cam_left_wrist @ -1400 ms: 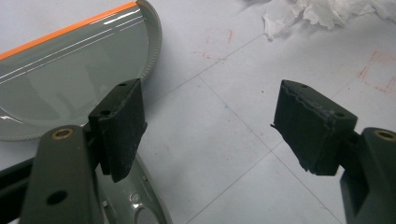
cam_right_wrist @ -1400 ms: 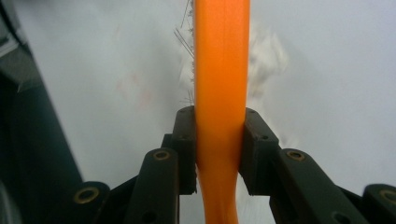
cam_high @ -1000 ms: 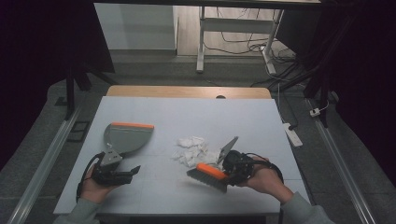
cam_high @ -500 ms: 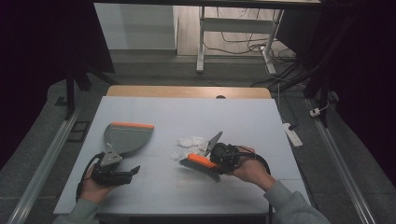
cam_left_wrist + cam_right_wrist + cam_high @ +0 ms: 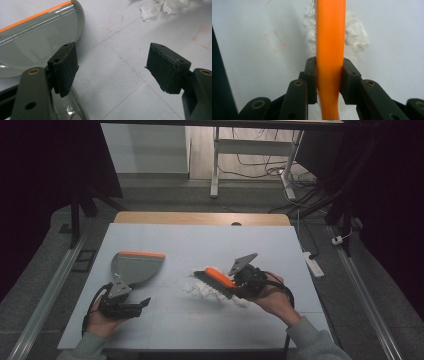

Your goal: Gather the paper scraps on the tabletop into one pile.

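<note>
Left gripper [image 5: 131, 304], jaws spread and empty, rests just behind the grey dustpan [image 5: 134, 267]. Right gripper [image 5: 239, 284] clamps the orange brush [image 5: 216, 280] by its handle, bristles on the crumpled white paper [image 5: 201, 289] ahead of its jaws.

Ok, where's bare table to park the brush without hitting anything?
Free: the far half of the table beyond the dustpan, and the near strip between the left gripper and the right forearm. Crowded: the middle, where the brush in the right gripper sits over the crumpled paper.
</note>
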`<state>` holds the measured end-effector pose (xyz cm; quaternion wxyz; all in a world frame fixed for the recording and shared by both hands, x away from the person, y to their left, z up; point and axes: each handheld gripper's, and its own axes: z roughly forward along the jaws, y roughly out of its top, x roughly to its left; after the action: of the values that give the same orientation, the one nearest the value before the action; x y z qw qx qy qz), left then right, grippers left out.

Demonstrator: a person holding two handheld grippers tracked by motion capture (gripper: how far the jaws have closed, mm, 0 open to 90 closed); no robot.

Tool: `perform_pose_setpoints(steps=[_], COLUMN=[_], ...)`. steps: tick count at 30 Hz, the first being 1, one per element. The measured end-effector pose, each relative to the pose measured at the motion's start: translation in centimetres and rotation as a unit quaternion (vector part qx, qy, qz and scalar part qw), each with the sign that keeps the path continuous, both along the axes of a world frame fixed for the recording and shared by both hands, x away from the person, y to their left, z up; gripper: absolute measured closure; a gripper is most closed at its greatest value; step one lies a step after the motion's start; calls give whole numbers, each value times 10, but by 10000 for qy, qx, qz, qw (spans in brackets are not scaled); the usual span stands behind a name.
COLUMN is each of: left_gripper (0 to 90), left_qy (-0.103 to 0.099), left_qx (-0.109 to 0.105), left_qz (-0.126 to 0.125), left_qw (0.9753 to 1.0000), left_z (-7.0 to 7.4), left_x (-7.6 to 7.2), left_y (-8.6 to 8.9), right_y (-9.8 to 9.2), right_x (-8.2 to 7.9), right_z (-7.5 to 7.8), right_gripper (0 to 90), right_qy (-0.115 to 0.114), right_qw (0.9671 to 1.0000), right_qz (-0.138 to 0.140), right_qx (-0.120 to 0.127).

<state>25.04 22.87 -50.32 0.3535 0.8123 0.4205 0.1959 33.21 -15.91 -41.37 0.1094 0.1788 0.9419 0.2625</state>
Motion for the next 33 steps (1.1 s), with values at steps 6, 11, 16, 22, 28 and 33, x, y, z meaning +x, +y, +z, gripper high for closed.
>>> perform_pose_setpoints(steps=[6, 11, 16, 22, 28, 33], left_gripper=[259, 259, 259, 259, 260, 260], left_qy=[-11, -38, -49, -79, -70, -41], left_qx=[30, 22, 44, 37, 36, 52], left_qz=[-63, -167, -292, -330, -290, -270], left_qw=[10000, 9999, 9996, 9994, 9995, 9996], left_z=[0, 1, -1, -1, -2, -3], left_x=[1, 2, 2, -1, -2, -1], left_y=[-2, -2, -5, -6, -6, -6], right_y=[-41, -75, -92, -80, -46, -21], right_x=[0, 2, 4, 15, 33, 45], right_z=[9, -3, -24, -34, -38, -41], right_gripper=[702, 702, 702, 703, 704, 704], right_qy=[221, 654, 1243, 1536, 1606, 1621], right_qw=[9908, 9727, 9505, 9374, 9427, 9485], right_qz=[-1312, -2221, -2846, -3120, -2912, -2686], right_qx=[252, 167, 109, 181, 260, 432])
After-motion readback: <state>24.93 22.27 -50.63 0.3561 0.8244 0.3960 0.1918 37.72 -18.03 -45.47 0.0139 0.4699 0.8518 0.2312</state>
